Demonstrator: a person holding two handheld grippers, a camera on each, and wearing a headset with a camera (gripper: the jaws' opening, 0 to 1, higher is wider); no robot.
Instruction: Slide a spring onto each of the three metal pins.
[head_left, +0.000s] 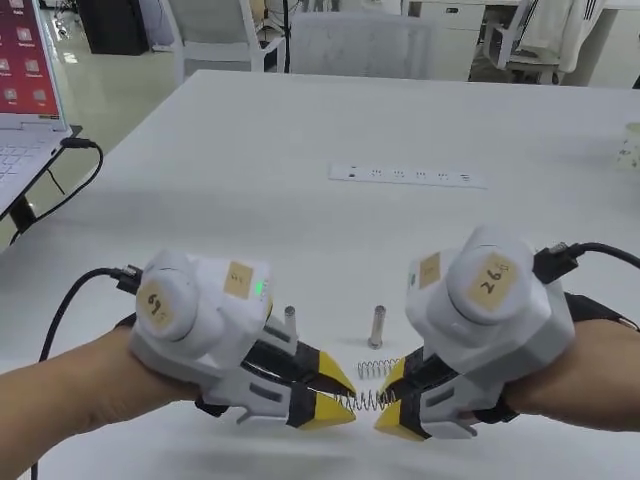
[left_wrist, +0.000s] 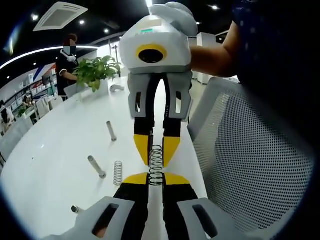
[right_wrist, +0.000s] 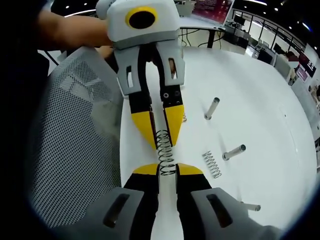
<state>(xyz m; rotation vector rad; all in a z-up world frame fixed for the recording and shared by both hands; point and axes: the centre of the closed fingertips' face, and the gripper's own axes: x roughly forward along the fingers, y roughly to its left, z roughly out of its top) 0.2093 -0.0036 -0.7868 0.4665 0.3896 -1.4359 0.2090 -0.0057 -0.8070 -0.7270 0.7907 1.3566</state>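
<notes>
Held spring (head_left: 365, 401): ends clamped in left gripper (head_left: 335, 395) and right gripper (head_left: 395, 402), both clenched. Loose spring (head_left: 377, 367): on table (head_left: 300, 220), beside upright pin (head_left: 379, 325).

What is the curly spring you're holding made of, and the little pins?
The thin coiled wire spring looks like bare steel wire: grey, slightly shiny. The short grey cylindrical pins look like metal too, with a dull sheen; which metal is unclear.

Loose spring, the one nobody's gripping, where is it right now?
In the head view the loose spring lies on the table just in front of the right-hand pin, beside the held spring stretched between the left gripper and right gripper.
</notes>
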